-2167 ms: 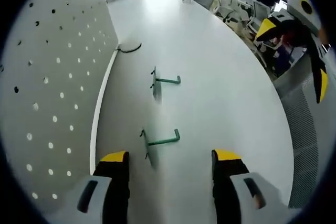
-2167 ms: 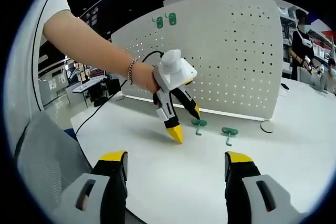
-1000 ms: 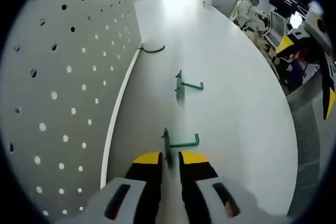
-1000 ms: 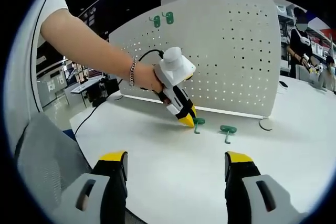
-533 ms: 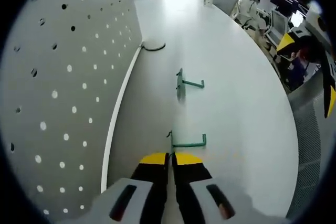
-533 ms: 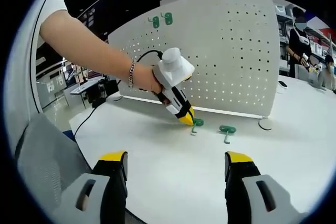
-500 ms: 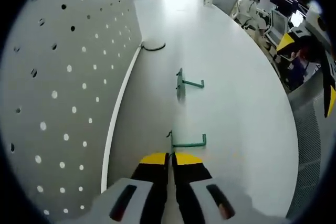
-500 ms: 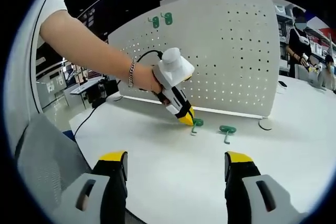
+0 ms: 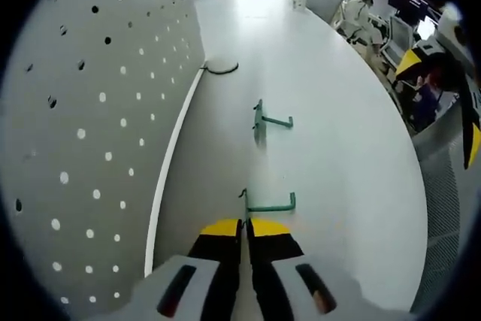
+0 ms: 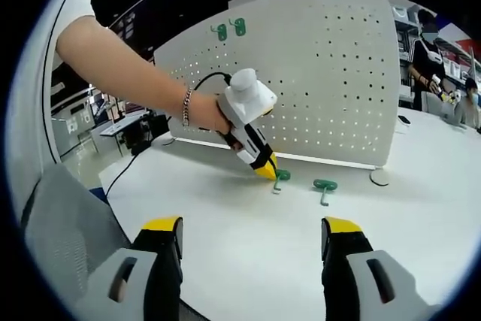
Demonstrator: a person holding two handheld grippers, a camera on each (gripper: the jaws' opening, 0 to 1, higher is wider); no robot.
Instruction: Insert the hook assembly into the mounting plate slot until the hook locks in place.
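Left gripper view: the near green hook (image 9: pixel 264 204) lies on the white worktop (image 9: pixel 331 125), its flat back plate caught between the yellow-tipped fingers (image 9: pixel 221 229) of the left gripper (image 9: pixel 245 228), which are pressed almost together on it. Its arm points off to the right, ending in a small upturned tip. A second green hook (image 9: pixel 264 121) lies farther along the worktop, well apart from the first and free of any grip. To the left stands the white pegboard (image 9: pixel 90 133), its foot running along the worktop edge, with a dark cable (image 9: pixel 219 70) curling out from its far end.

From the right gripper view, the left gripper (image 10: pixel 264 171) is held by a hand (image 10: pixel 204 113) wearing a bracelet, its tips down at the near hook (image 10: pixel 279 179); the other hook (image 10: pixel 325 188) lies just beside it to the right. Behind both rises the pegboard (image 10: pixel 338 88), with two more green hooks (image 10: pixel 230 29) mounted near its top edge. The right gripper (image 10: pixel 252 234) hovers above the worktop (image 10: pixel 248 261) with its fingers (image 10: pixel 167 232) spread wide, holding nothing.
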